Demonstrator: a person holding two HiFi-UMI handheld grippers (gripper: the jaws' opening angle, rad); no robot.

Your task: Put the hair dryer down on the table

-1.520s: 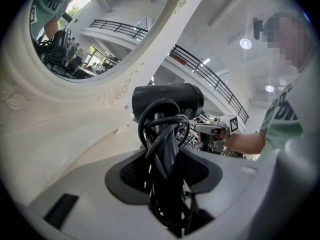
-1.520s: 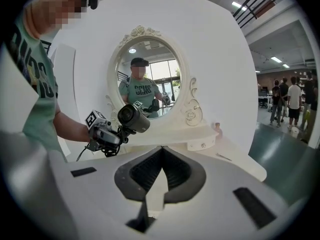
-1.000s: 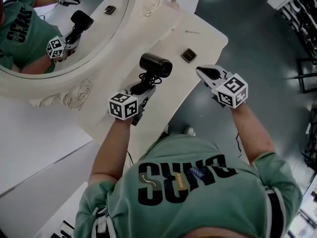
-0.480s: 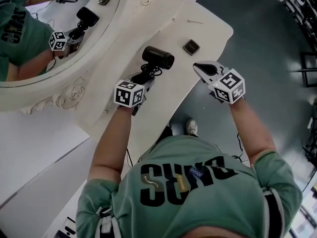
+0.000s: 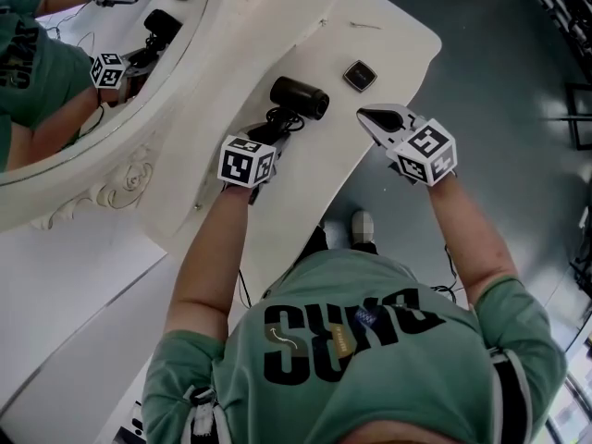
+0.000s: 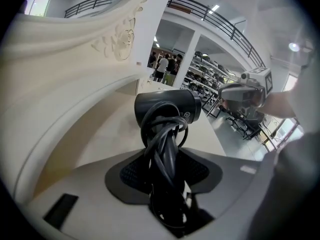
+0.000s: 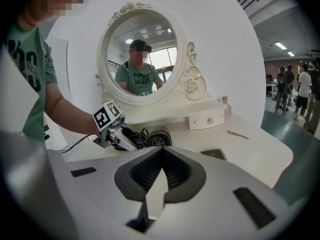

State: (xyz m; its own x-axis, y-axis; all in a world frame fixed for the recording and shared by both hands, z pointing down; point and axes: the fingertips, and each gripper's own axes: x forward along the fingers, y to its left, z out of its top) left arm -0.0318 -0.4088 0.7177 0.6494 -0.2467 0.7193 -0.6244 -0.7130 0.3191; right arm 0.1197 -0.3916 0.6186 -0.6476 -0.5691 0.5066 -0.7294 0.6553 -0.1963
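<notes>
The left gripper held the black hair dryer by its handle. Its jaws were squeezed on the handle. The black cord was wound round the handle too, so it sat between the jaws as well. The dryer's fat round part pointed away from the person, over the white table. It was very low over the table top, close to the bottom of the big oval mirror. It may have been touching the table already, but that was hard to see from above.

The right gripper was off to the right, near the table's edge and apart from the dryer. Its jaws were closed together at the tips, with nothing in them. A small dark square thing lay flat on the table, just past the dryer and the right gripper.
</notes>
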